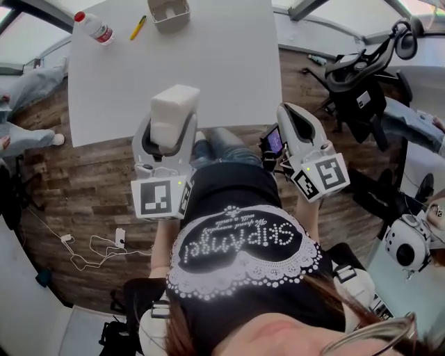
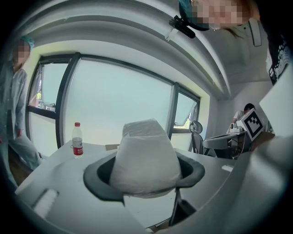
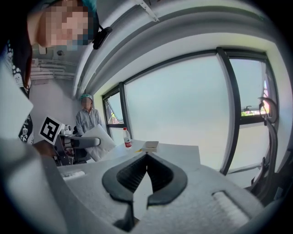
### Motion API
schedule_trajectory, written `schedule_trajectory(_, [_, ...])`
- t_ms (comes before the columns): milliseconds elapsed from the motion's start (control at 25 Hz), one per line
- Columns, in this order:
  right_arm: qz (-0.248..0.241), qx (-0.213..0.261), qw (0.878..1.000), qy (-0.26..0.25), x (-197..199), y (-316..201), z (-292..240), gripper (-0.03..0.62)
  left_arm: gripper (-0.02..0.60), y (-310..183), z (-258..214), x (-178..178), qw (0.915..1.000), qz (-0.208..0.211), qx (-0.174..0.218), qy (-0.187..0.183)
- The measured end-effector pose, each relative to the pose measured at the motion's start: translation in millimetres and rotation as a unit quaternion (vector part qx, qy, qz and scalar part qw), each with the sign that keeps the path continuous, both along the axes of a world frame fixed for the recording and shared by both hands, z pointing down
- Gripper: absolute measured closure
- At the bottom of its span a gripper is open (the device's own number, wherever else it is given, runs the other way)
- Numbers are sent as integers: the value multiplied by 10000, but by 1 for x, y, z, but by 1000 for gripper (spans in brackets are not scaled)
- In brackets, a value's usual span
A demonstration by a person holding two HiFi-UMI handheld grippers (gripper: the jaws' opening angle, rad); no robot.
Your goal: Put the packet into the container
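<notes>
The packet (image 1: 172, 115) is a white, soft pack, and my left gripper (image 1: 170, 124) is shut on it, holding it over the near edge of the white table (image 1: 208, 76). In the left gripper view the packet (image 2: 145, 157) fills the space between the dark pads. The container (image 1: 169, 12), a small grey open box, stands at the table's far edge, well ahead of the packet. My right gripper (image 1: 295, 119) is shut and holds nothing, just off the table's near right corner. Seen from the right gripper view, its jaws (image 3: 146, 156) meet at the tips, with the container (image 3: 150, 146) beyond them.
A plastic water bottle (image 1: 94, 28) with a red cap lies at the table's far left, and a yellow pen (image 1: 138, 27) lies beside the container. Black office chairs (image 1: 361, 76) stand to the right. Cables (image 1: 90, 247) trail on the wooden floor at left. A person (image 3: 87, 119) stands beyond the table.
</notes>
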State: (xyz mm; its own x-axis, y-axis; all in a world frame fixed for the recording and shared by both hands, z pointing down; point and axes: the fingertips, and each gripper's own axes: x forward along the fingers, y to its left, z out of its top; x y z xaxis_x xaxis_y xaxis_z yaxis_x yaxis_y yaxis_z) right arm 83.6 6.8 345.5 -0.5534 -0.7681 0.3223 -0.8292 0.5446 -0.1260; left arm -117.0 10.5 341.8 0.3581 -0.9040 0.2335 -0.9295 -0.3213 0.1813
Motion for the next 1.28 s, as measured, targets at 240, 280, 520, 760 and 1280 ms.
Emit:
schedule_trajectory(240, [-444,-178,9987,-147,-15,-28,2,599,296,-27,4,15,10000,30,-46,-27])
schedule_trajectory(280, [-515,-166,9984,-135,-17,-35,1,599,296,-33,2,14,10000,-26,-23,-1])
schedule_trajectory(520, [-856,-197,9960,-178,-31,-59,2,599,296,-54,-4,8,9995,-311,87,28])
schedule_trajectory(760, [-969,-159,9949,-213,-31,-73,5,599,296,-63,2,3,9984,-562,21,-11])
schedule_trajectory(1280, [-1442,-33,9895,-42,-49,-82,55,599,296,-70,43,37,9987,-389,-236,-249])
